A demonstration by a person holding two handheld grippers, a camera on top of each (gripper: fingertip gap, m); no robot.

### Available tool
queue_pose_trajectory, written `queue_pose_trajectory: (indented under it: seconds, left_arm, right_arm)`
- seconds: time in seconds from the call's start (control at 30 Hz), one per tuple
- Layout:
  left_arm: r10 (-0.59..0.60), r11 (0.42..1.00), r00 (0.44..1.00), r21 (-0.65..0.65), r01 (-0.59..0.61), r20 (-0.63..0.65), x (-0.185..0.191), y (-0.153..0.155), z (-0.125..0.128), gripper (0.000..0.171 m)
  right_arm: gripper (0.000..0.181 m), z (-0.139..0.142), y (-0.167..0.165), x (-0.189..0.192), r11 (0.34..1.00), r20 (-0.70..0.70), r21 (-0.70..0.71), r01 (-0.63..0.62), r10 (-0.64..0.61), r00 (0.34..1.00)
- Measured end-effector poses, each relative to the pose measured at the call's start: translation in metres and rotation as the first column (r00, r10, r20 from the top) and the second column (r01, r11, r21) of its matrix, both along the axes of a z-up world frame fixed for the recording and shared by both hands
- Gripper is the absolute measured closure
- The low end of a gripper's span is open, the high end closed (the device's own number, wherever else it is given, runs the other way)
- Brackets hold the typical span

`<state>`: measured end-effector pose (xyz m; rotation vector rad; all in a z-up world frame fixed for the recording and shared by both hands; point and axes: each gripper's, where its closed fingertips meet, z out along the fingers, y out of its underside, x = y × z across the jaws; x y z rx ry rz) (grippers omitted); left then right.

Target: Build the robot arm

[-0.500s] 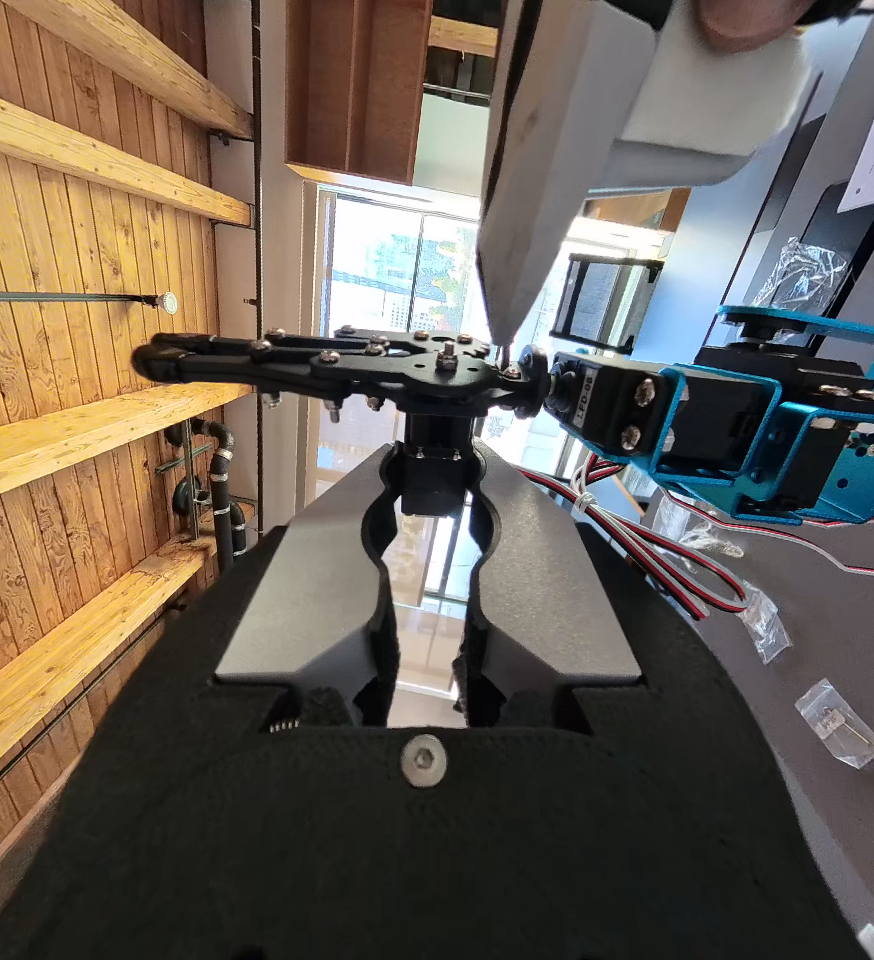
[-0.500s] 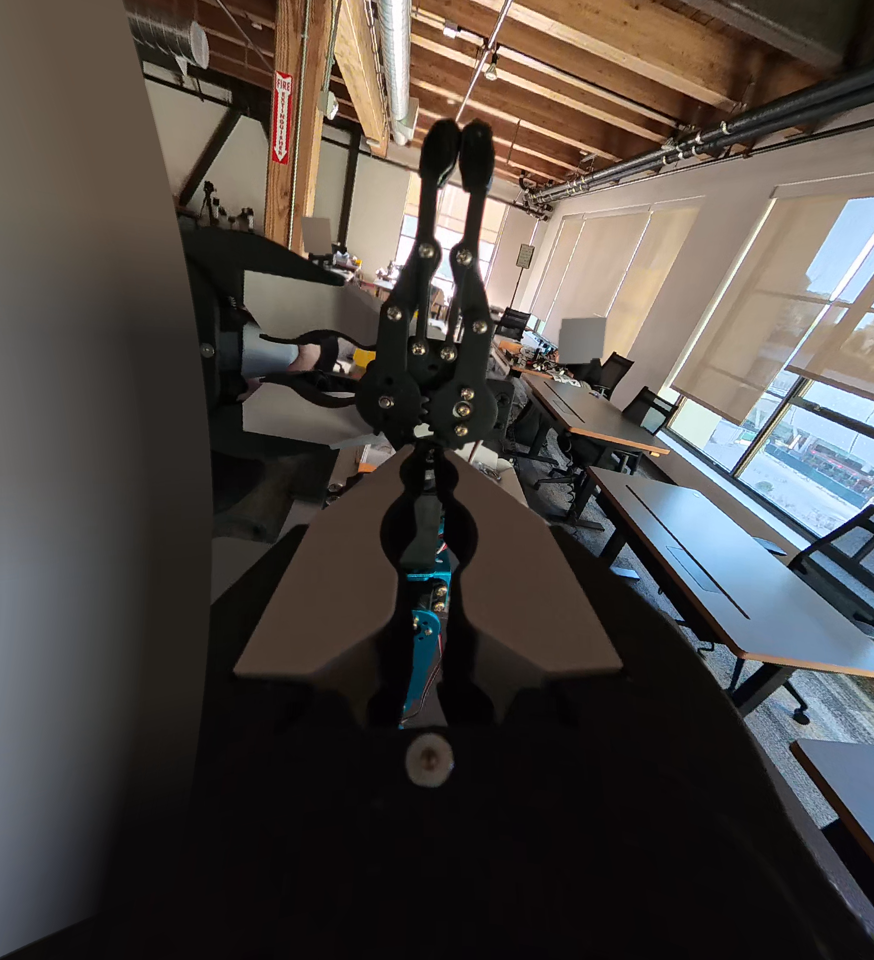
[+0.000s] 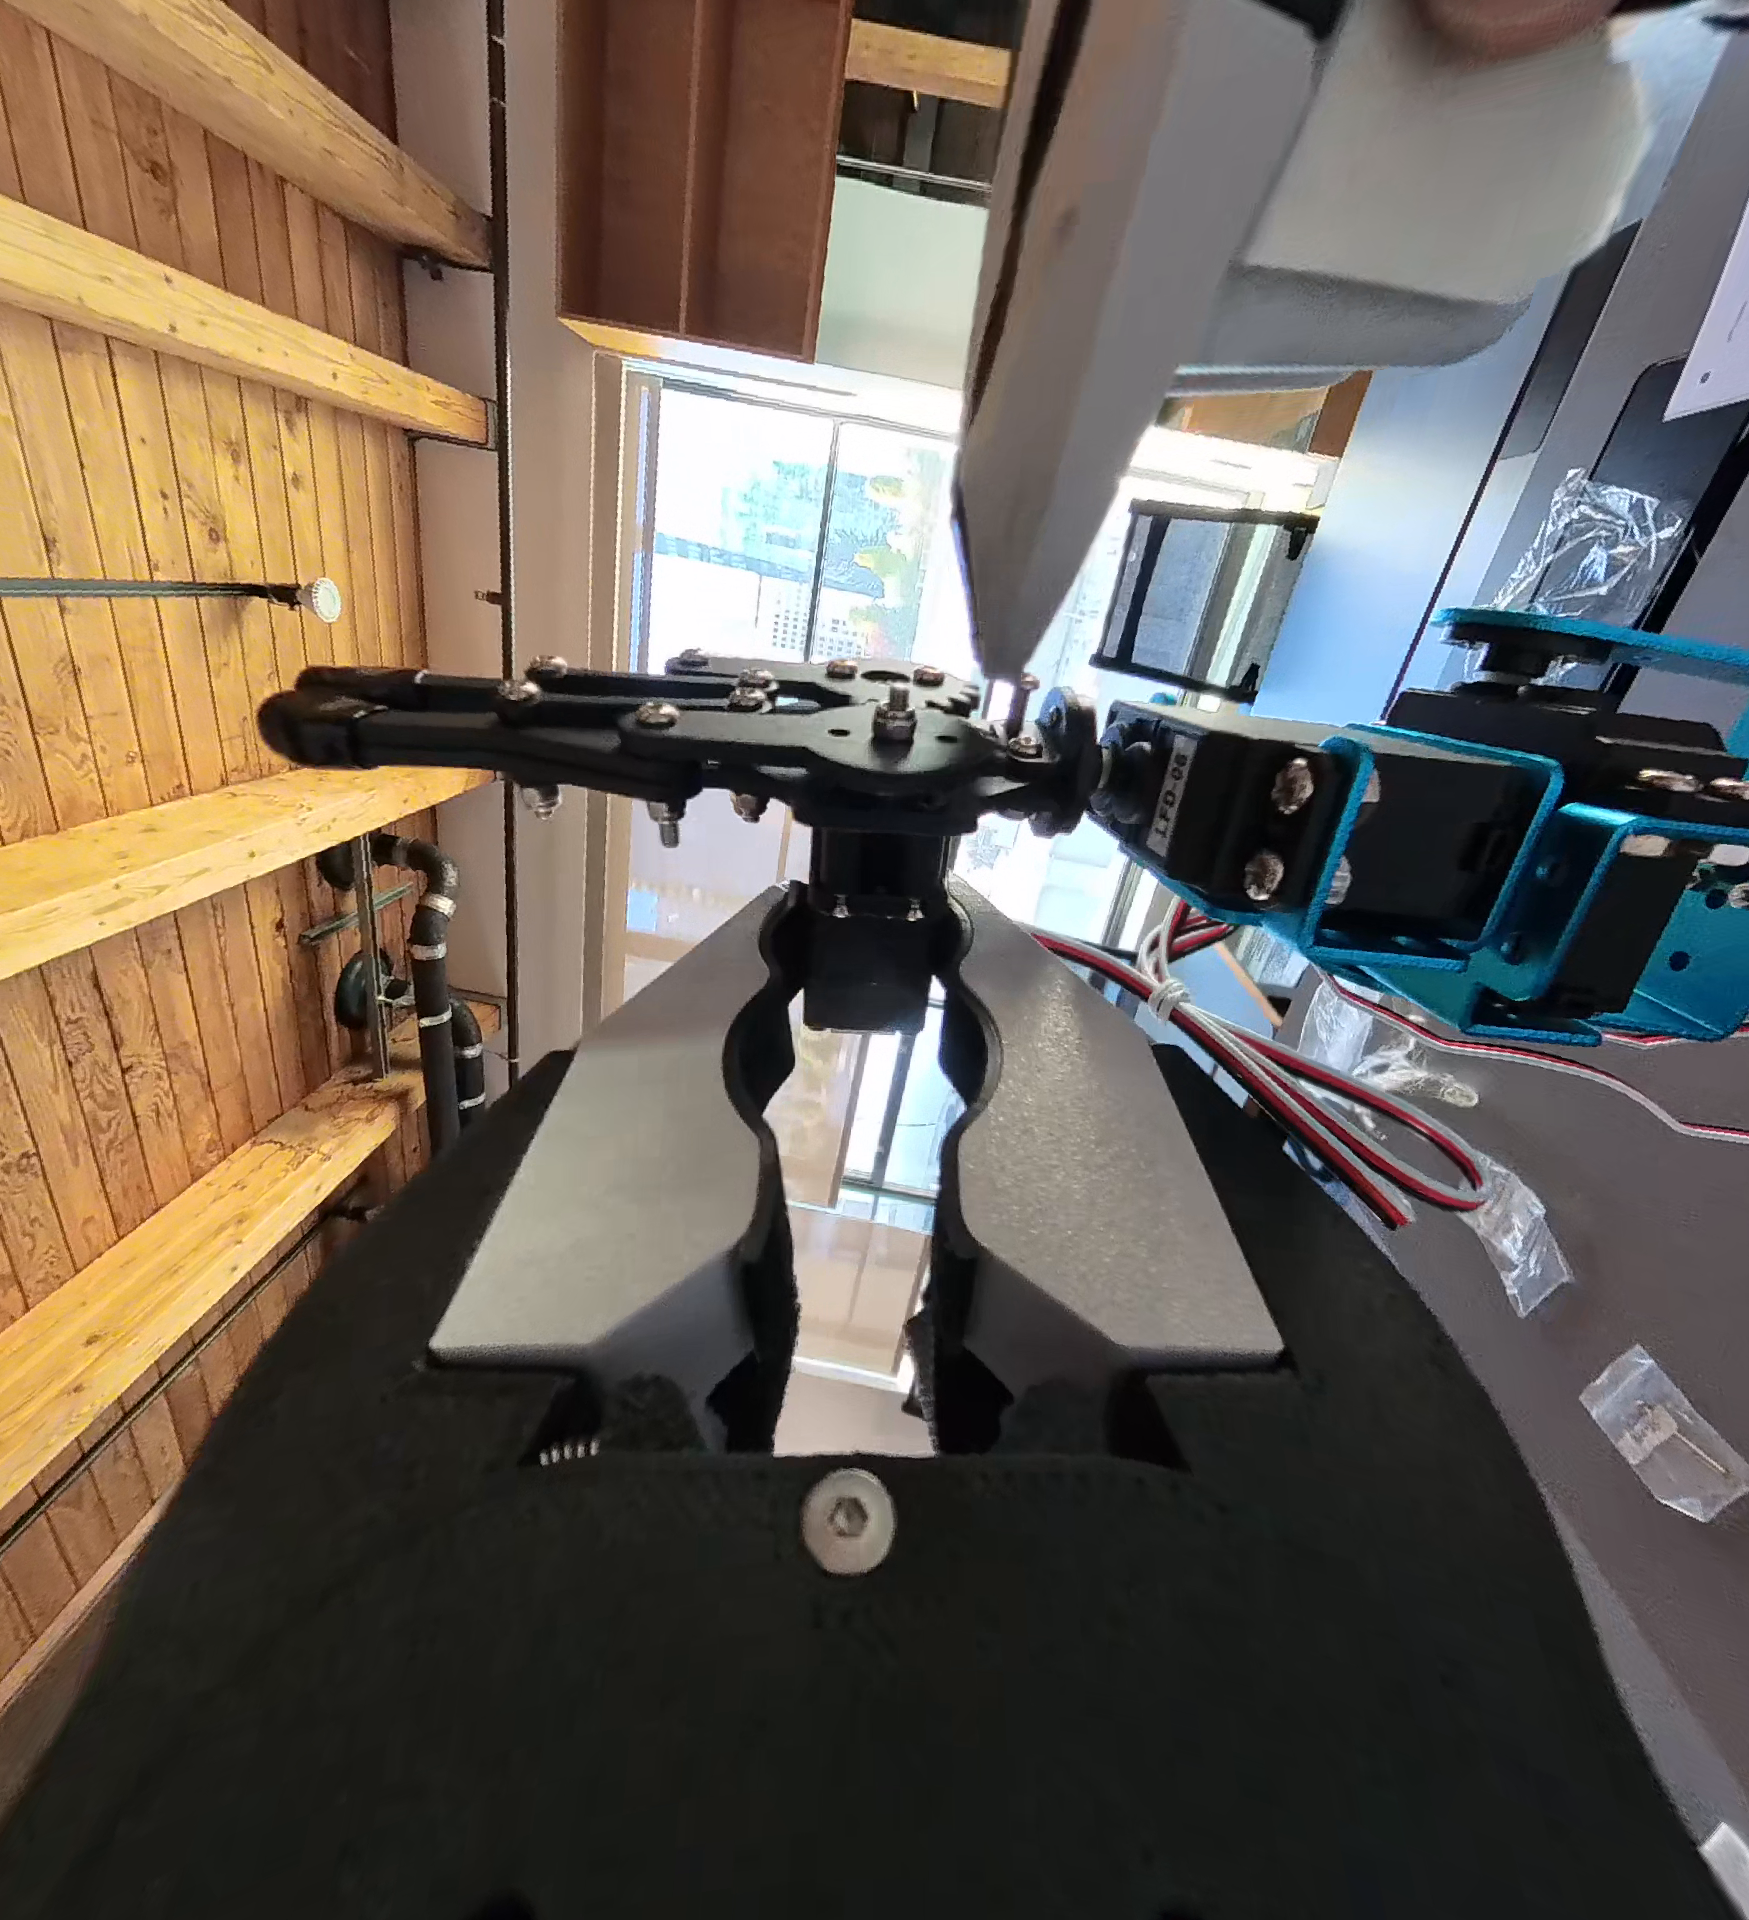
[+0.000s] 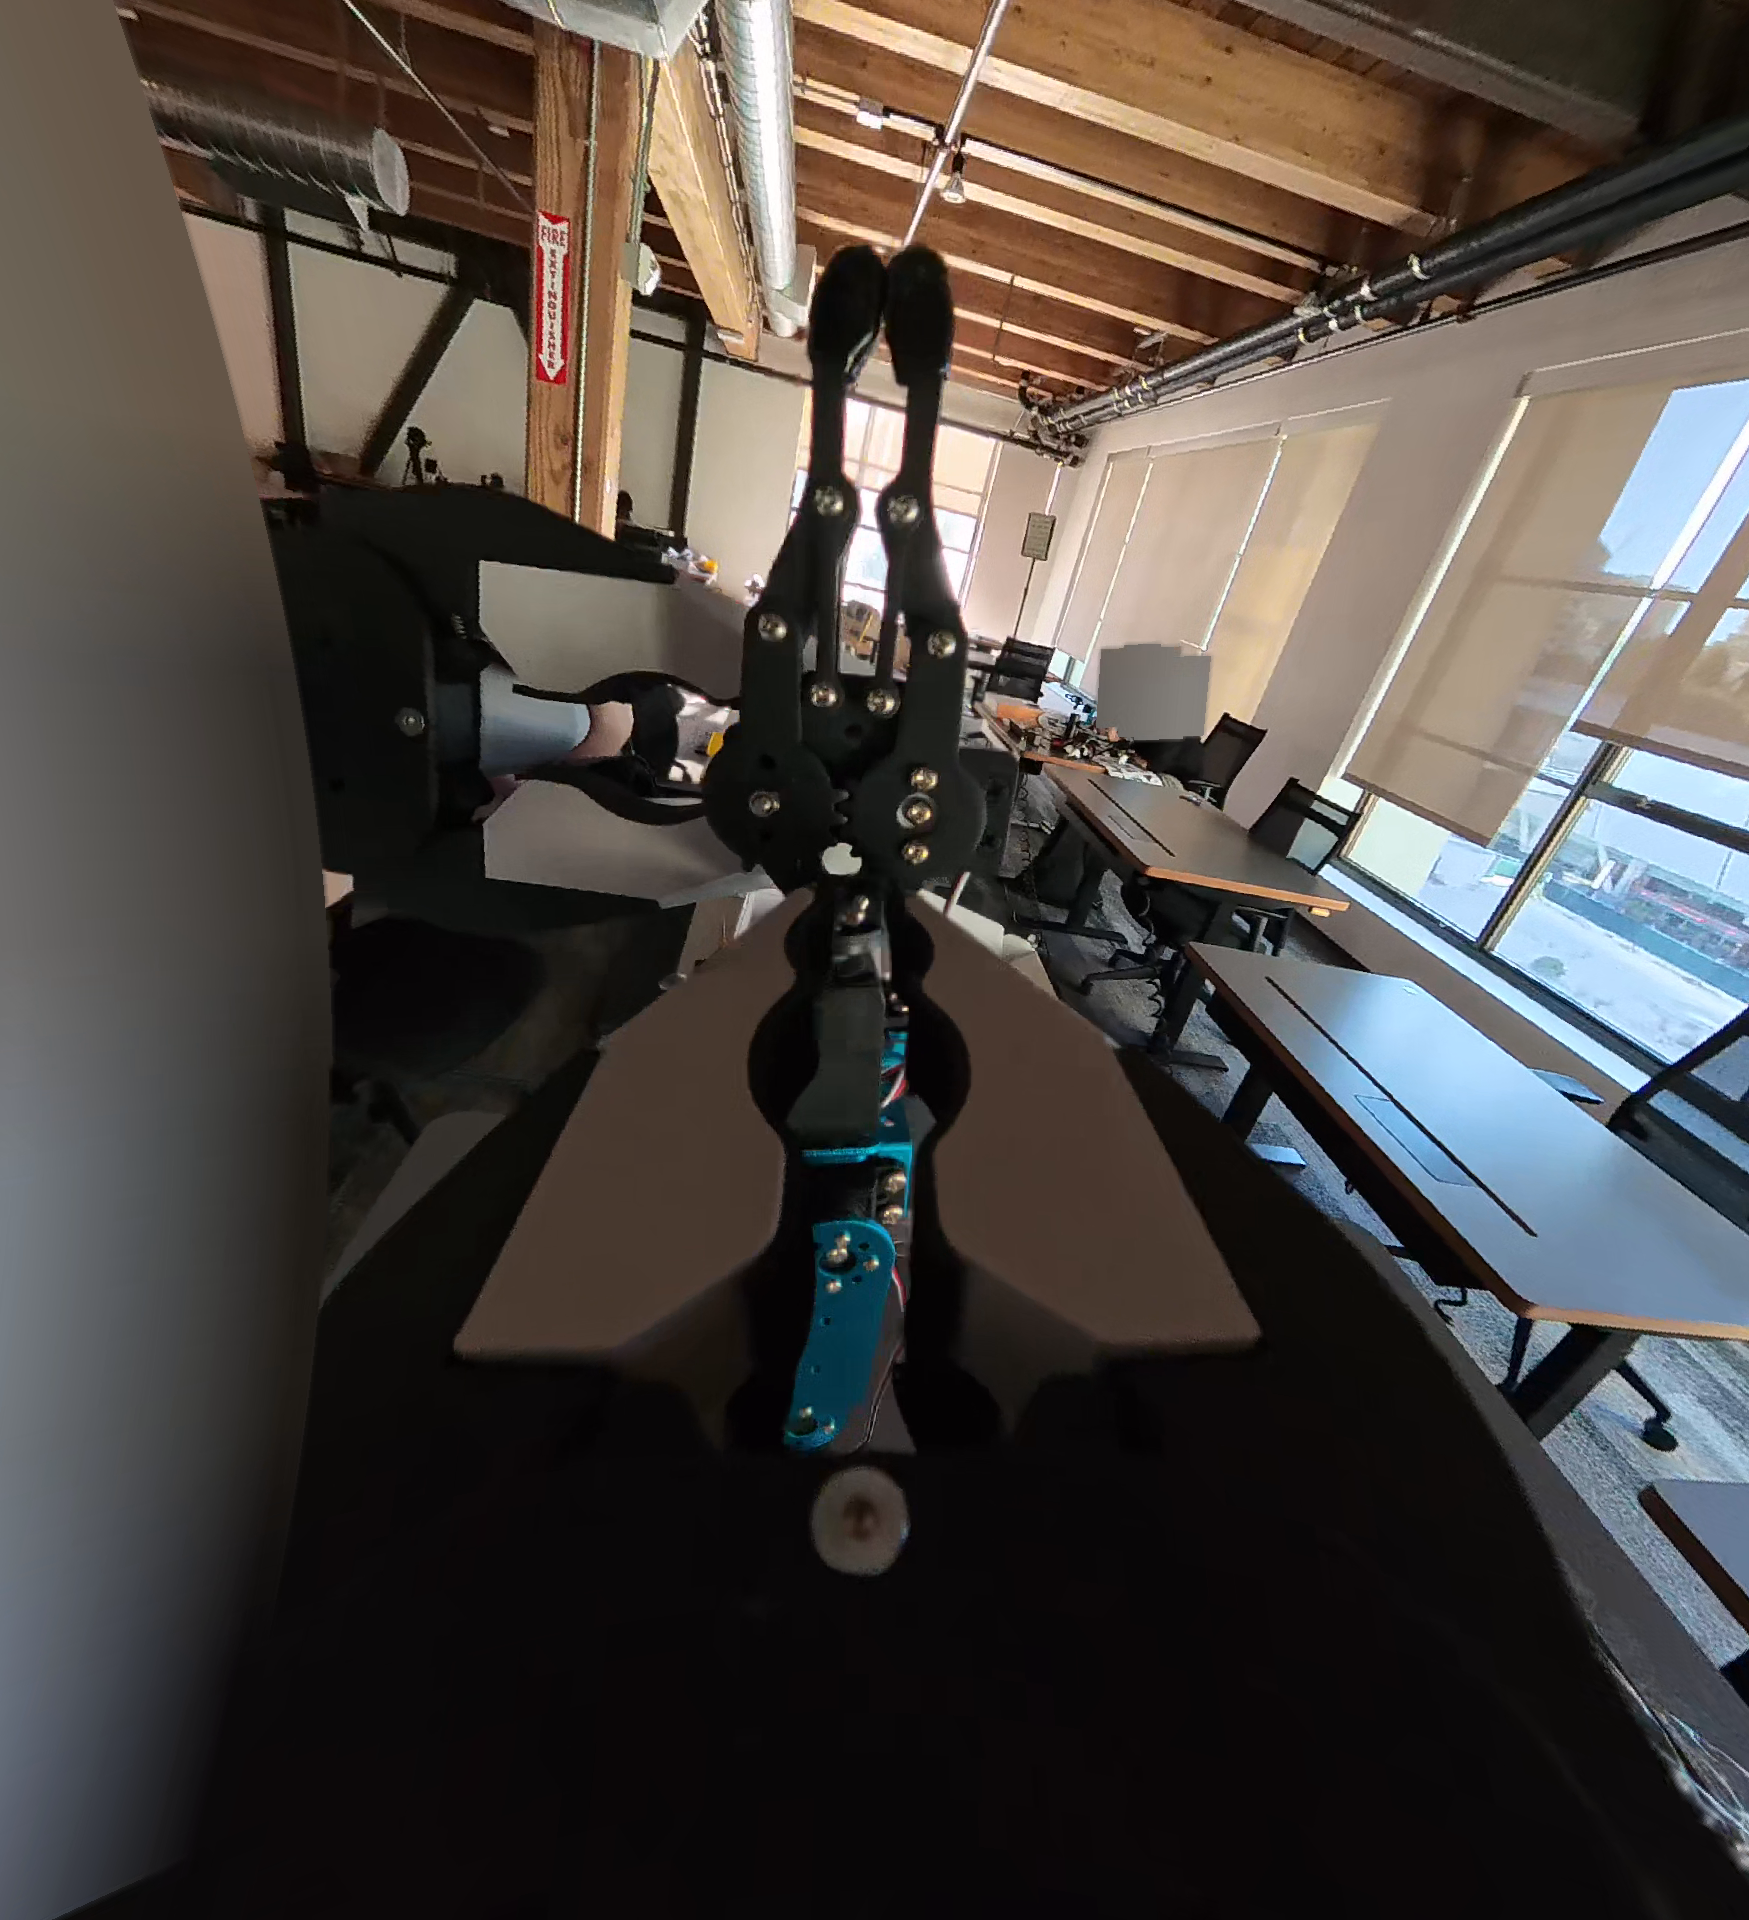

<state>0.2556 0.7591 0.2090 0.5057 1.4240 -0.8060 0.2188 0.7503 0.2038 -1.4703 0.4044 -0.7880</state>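
In the left wrist view, the left gripper (image 3: 865,961) is clamping its two fingers on the servo block (image 3: 865,977) that is hanging under the black claw (image 3: 641,727), at 12 o'clock from the camera. The black claw is lying flat with its own tips together, pointing to 9 o'clock. The hold is looking square, which I judge is what it needs, since the block is short and the linkage above it is loose. At 3 o'clock the blue arm (image 3: 1472,904) is carrying the claw over the grey table (image 3: 1628,1195). The red-and-white wires (image 3: 1317,1122) and small clear bags (image 3: 1670,1455) are lying close by and could snag. The right gripper (image 3: 995,655) is coming in from 1 o'clock, its tip touching the claw's rear edge.

In the right wrist view, the right gripper (image 4: 854,904) is showing its fingertips drawn together just under the claw's gears; whether they are pinching a screw I cannot tell. The claw is standing toward 12 o'clock. The left gripper's body is crowding in at 9 o'clock. Long desks (image 4: 1472,1143) are standing well apart at 3 o'clock.
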Motion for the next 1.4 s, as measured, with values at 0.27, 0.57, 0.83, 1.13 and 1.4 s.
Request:
queue_pose_trajectory:
  seconds: [0.27, 0.57, 0.83, 1.13, 1.4]
  left_arm:
    - [-0.005, 1.0, 1.0, -0.001, 0.005, -0.001, -0.0004, -0.0003, -0.0001, 0.15]
    - [0.003, 1.0, 1.0, -0.003, -0.003, 0.009, -0.0009, 0.0001, -0.0001, 0.149]
    - [0.003, 1.0, 1.0, -0.006, -0.003, 0.0, -0.0006, -0.0008, -0.0001, 0.149]
    - [-0.001, 1.0, 1.0, -0.019, 0.0, -0.011, 0.0002, -0.0014, -0.0001, 0.149]
    - [0.012, 1.0, 1.0, -0.014, -0.012, -0.008, 0.0005, -0.0021, 0.0001, 0.149]
  right_arm:
    - [0.179, -0.0019, 0.0019, -0.0011, 1.0, -0.011, -0.018, 0.01, -0.01, 1.0]
    - [0.174, -0.001, 0.0017, -0.0037, 1.0, -0.022, -0.004, 0.01, -0.01, 1.0]
    - [0.179, -0.0048, 0.0031, 0.002, 1.0, -0.062, -0.006, 0.007, -0.007, 0.998]
    - [0.18, -0.0057, 0.0024, 0.0043, 0.998, -0.073, -0.051, 0.02, -0.024, 0.997]
    - [0.18, -0.0059, 0.0005, 0.0062, 0.993, -0.057, -0.08, 0.086, -0.09, 0.994]
